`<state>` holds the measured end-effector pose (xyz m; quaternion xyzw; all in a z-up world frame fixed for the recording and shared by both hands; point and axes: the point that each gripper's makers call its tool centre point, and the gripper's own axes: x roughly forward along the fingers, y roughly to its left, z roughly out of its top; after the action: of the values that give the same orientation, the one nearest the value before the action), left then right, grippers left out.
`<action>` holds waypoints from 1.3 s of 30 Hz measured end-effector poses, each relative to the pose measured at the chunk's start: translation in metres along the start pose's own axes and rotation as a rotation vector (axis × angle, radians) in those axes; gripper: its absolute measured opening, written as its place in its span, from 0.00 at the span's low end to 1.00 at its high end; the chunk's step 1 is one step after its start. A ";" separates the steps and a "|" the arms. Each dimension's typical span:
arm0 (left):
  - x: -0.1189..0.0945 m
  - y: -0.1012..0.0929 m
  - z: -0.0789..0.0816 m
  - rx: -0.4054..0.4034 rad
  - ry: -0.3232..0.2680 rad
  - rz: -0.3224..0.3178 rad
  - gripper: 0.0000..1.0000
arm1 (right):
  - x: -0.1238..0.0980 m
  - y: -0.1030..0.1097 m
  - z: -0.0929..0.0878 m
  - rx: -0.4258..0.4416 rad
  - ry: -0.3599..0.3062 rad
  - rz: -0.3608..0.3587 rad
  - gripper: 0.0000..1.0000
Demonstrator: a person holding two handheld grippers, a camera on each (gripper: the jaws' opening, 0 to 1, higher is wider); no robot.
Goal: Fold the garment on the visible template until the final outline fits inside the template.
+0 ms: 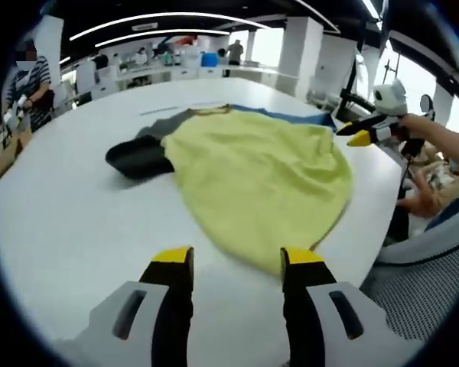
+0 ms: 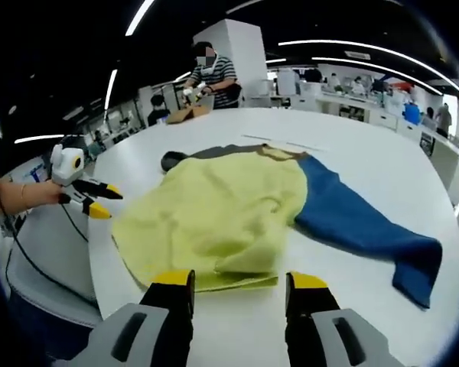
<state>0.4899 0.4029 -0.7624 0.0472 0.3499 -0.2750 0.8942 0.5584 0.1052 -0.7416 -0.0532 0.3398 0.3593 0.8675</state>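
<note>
A garment lies spread on the white table [image 1: 69, 222]. It has a yellow body [image 1: 260, 180], a dark sleeve [image 1: 138, 157] and a blue sleeve [image 1: 291, 116]. My left gripper [image 1: 237, 260] is open just short of the yellow hem, its right jaw tip beside the cloth edge. My right gripper [image 1: 363, 136], held by a hand, hovers at the garment's far right side. In the right gripper view the yellow body [image 2: 214, 202] has a folded-up edge close in front. The blue sleeve [image 2: 359, 222] trails right and the dark sleeve [image 2: 172, 159] lies behind. My right gripper [image 2: 239, 284] is open at that edge. The left gripper [image 2: 92, 200] hovers at the left.
Thin marked lines [image 2: 283, 142] run on the table beyond the collar. A person in a striped shirt [image 2: 214, 73] stands at the far side. A mesh chair [image 1: 421, 283] sits off the near table edge. Desks and other people fill the background.
</note>
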 end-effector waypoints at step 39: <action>0.038 -0.009 0.021 -0.036 -0.046 -0.034 0.31 | 0.021 -0.029 -0.023 -0.089 0.154 -0.025 0.19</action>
<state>0.5206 0.3717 -0.7701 0.0188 0.3348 -0.2848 0.8980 0.5754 0.0887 -0.7766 -0.1232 0.3885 0.3579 0.8401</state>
